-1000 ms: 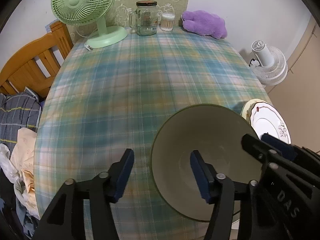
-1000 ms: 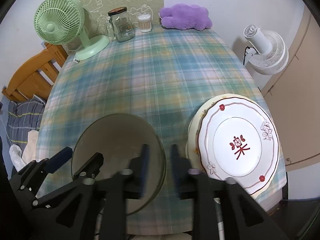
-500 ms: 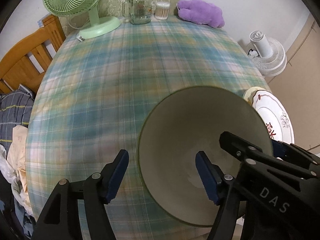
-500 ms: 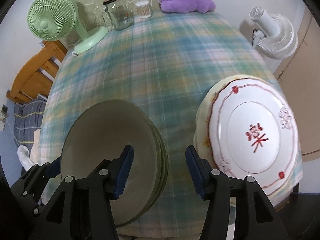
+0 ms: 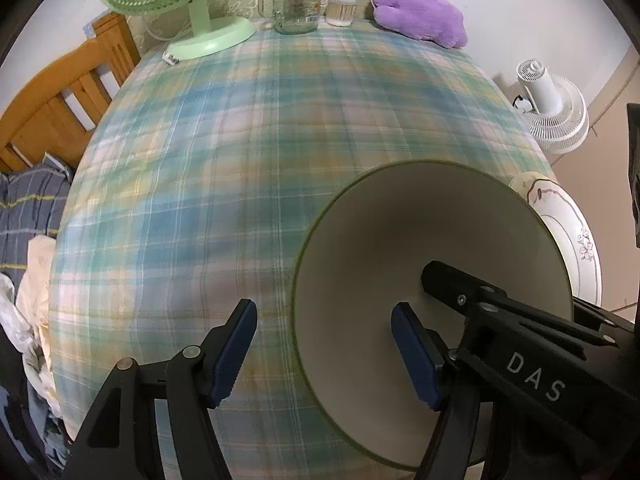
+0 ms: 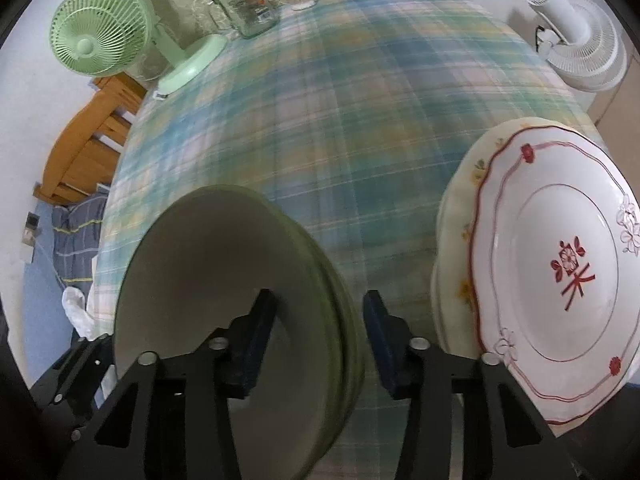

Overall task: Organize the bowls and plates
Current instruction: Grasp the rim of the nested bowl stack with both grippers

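Currently both claws hang spread apart over the plaid counter [image 5: 248, 152], gripping nothing. Around the near rim of the green bowl [image 5: 400, 272], the left claw [image 5: 324, 356] has 1 finger inside and 1 outside. Astride that bowl's right rim is the right claw [image 6: 320, 340]. Just right of the bowl sit stacked plates [image 6: 560, 272], the red-patterned one on top.
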`<state>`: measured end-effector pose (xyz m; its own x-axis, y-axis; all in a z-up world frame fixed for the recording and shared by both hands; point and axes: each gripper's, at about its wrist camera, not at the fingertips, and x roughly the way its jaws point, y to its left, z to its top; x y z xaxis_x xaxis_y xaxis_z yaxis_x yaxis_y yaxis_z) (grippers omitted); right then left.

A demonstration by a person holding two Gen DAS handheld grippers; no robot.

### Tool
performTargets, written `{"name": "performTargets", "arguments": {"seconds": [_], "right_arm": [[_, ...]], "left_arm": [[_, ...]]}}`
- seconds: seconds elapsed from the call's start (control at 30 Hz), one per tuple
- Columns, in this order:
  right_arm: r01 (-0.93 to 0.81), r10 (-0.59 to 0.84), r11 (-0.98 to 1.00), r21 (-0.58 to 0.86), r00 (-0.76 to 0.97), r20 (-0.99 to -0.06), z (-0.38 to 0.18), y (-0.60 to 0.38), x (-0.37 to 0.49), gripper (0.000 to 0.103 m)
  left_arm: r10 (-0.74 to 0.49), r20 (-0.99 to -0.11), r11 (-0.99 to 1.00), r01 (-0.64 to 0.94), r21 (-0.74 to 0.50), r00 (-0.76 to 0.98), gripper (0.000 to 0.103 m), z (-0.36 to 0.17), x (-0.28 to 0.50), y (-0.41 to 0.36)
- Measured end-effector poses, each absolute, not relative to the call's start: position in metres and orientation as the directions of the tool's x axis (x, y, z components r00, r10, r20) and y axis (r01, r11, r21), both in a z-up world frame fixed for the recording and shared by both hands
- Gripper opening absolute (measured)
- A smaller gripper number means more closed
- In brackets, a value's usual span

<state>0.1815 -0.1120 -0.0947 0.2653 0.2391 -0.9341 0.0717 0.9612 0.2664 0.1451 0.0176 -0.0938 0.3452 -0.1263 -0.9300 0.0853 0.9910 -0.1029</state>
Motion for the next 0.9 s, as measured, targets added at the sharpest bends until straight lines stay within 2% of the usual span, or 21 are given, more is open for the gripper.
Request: {"name": "performTargets", "arguments": {"seconds": [0.23, 0.43, 0.53, 0.9], "right_arm": [[0.064, 0.228, 0.966, 0.252, 0.255, -0.94, -0.0937, -0.1099, 0.1844, 0.043], [0.07, 0.212, 0.969, 0.237, 0.255, -0.943, -0.0928, -0.1079, 0.1845, 0.043], [0.069, 0.202, 0.972, 0.226, 0.254, -0.946, -0.0932, -0.1069, 0.1852, 0.043], [0.082, 0.194, 0.972, 0.221, 0.255, -0.947, -0.0924, -0.1066, 0.1846, 0.044]], "left_arm": [[-0.201, -0.923, 0.979, 0.102, -0.176, 0.329, 0.068, -0.0994, 0.1477, 0.0204], [-0.265, -0.903, 0.963, 0.147, -0.227, 0.337, 0.061, -0.1032, 0.1495, 0.019], [-0.291, -0.892, 0.954, 0.172, -0.244, 0.346, 0.054, -0.1024, 0.1503, 0.0163], [-0.329, -0.882, 0.942, 0.186, -0.28, 0.339, 0.053, -0.1044, 0.1543, 0.0217]]}}
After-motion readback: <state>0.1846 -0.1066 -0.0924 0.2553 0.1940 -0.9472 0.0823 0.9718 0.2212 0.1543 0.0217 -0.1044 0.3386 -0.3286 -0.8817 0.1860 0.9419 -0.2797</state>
